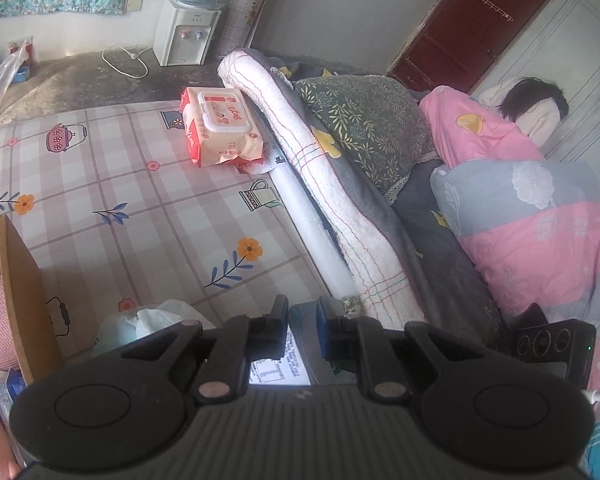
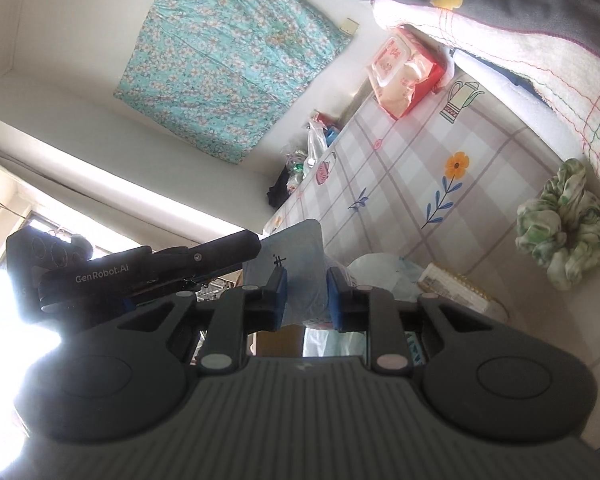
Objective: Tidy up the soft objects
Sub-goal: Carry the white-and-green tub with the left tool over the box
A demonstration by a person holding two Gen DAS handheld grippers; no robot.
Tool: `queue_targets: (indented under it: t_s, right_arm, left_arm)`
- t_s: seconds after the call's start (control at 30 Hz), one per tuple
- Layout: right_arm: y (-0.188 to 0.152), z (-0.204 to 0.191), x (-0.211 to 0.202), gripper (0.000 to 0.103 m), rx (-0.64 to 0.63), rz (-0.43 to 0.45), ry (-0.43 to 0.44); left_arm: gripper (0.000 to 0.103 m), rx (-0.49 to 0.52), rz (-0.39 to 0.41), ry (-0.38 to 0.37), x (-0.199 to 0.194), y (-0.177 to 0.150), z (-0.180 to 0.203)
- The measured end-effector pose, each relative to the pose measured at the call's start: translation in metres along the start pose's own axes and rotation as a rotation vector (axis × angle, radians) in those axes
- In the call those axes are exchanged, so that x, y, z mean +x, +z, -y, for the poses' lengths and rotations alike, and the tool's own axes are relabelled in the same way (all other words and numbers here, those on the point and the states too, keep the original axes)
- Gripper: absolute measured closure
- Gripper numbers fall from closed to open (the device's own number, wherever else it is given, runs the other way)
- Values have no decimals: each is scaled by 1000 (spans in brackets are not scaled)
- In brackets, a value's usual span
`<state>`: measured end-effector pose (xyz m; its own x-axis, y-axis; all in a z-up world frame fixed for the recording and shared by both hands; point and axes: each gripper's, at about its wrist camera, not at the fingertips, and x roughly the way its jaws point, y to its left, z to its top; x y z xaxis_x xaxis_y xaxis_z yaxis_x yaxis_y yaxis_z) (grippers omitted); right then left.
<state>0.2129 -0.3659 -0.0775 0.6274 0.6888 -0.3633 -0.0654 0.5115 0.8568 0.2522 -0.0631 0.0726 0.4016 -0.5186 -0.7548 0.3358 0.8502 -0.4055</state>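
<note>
- Holding a soft blue packet (image 2: pixel 300 264) between us: our right gripper (image 2: pixel 305 300) is clamped on it, and the left gripper (image 1: pixel 302 322), jaws drawn together, seems to pinch its other end.
- We could tear or drop it if our hands pull apart unevenly.
- It could catch the cardboard box (image 1: pixel 18 280) wall beside us.
- The green scrunchie (image 2: pixel 564 224) waits on the mat.
</note>
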Motion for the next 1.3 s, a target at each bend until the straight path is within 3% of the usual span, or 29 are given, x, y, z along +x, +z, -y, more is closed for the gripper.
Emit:
queue_targets:
  t_s: [0.33, 0.7, 1.03, 1.3]
  right_arm:
    - [-51, -59, 0, 82, -80, -125, 73]
    - [-129, -130, 87, 82, -173, -448, 131]
    - [-195, -172, 181, 82, -265, -757, 20]
    - [-221, -170, 220, 80, -292, -884, -107]
  left_arm:
    - [89, -77, 114, 31, -86, -58, -20]
    - [88, -288, 226, 159, -171, -138, -100]
    - [88, -560, 214, 208, -196, -208, -197]
    - [86, -653, 130, 209, -175, -237, -236]
